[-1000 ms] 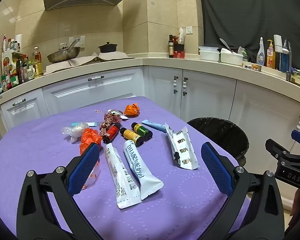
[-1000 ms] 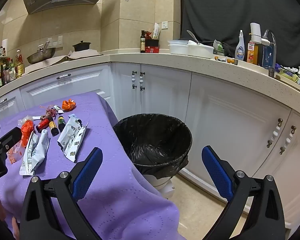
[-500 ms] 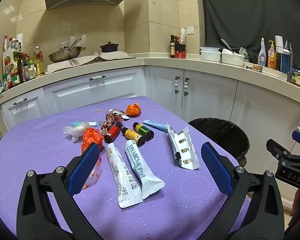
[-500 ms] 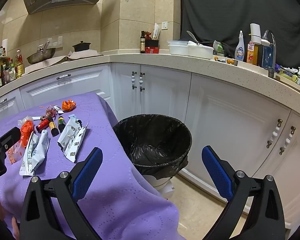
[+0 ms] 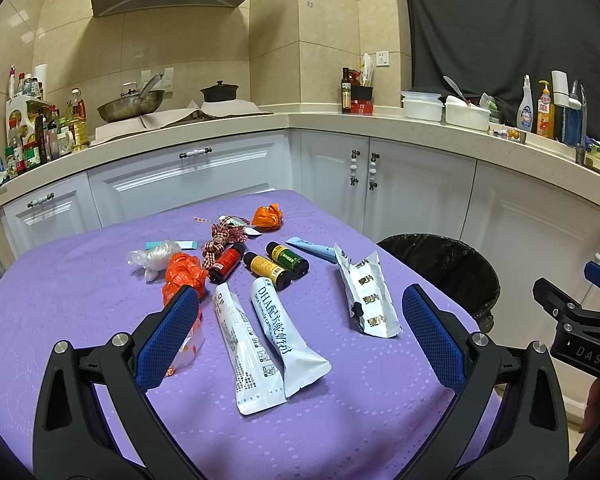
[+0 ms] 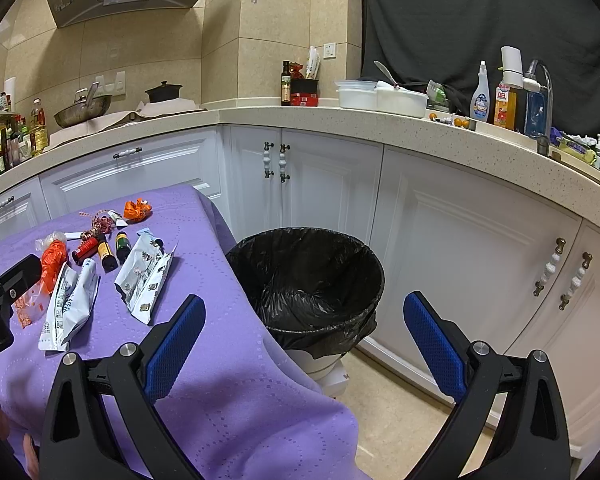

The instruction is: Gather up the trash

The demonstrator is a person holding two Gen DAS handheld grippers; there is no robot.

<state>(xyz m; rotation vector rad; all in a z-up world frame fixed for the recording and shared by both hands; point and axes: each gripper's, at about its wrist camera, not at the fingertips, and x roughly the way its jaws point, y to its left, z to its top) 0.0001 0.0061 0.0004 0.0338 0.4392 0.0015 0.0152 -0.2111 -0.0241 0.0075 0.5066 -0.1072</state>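
Two hand-held grippers hovered over a purple-clothed table (image 5: 60, 288) in a tiled kitchen with no litter yet gathered. Nearest the lens, the left gripper (image 5: 296, 334) stood with its blue-padded jaws spread wide and nothing between them, aimed at the scattered rubbish, apparently so that the first pick could be a straight reach. The right gripper (image 6: 302, 342), equally wide open and empty, pointed past the table's right edge toward the bin, seemingly waiting its turn.

Just beyond the left gripper lay two white tube-shaped sachets (image 5: 268, 336) side by side, touching along part of their length, with a silver foil pouch (image 5: 366, 292) apart to their right. An orange plastic wrapper (image 5: 182, 276) sat at the left, partly hidden behind the left jaw.

Farther back, three small bottles (image 5: 260, 266), capped red, yellow and green, lay on their sides in a loose row, flanked by a crumpled clear bag (image 5: 154, 256) and a light blue tube (image 5: 312, 249). A checked ribbon (image 5: 220, 238) and a second orange wad (image 5: 267, 218) marked the far edge of the pile.

The bin (image 6: 312, 276), lined with a black bag and seemingly empty, stood on the floor just beside the table's right edge, presumably placed so each piece needed only a short carry.
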